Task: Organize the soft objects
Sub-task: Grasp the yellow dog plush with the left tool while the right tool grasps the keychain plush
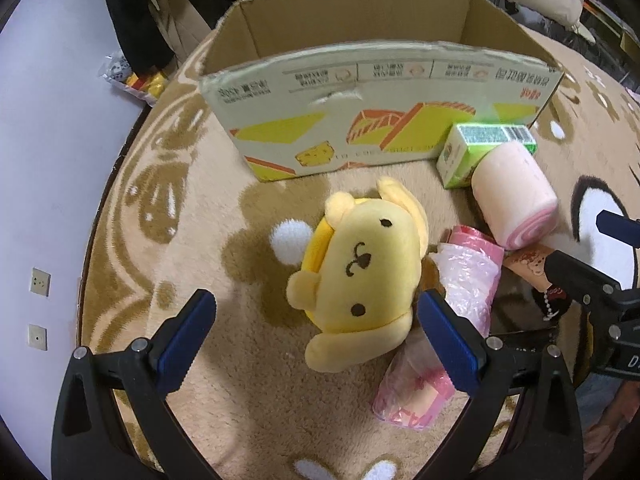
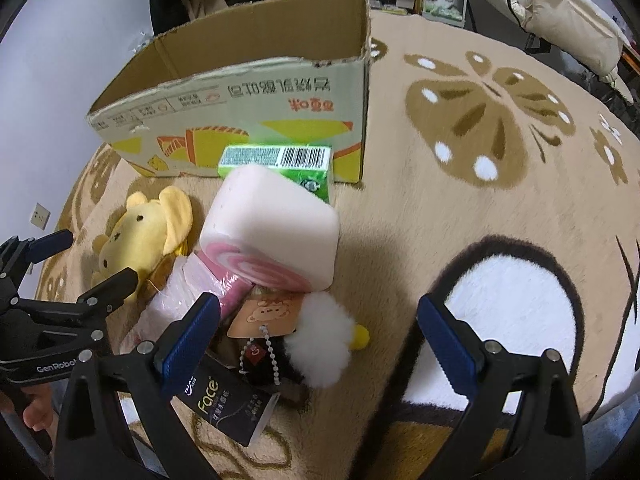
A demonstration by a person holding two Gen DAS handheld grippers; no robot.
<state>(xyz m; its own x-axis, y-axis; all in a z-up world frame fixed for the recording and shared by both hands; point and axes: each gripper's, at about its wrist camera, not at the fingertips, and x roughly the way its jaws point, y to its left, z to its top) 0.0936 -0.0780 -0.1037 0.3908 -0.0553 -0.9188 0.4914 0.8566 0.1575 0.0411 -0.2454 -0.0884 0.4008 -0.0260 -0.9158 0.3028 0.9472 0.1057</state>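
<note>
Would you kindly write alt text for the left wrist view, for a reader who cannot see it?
The open left gripper hovers over a yellow plush dog lying on a beige patterned rug. To its right sit crinkled pink plastic packets, a pink swirl roll and a green carton, with an open cardboard box behind.

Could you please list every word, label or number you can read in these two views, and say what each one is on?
"Face": black tissue pack, small print beneath too small to read.
"GenRobo", cut off: body of the left claw.
"D", cut off: body of the right claw.
Chinese print, upside down: cardboard box; too distorted to transcribe reliably.
Barcode and fine print: green carton; digits unreadable.
Bear picture: hang tag, no legible words.
</note>
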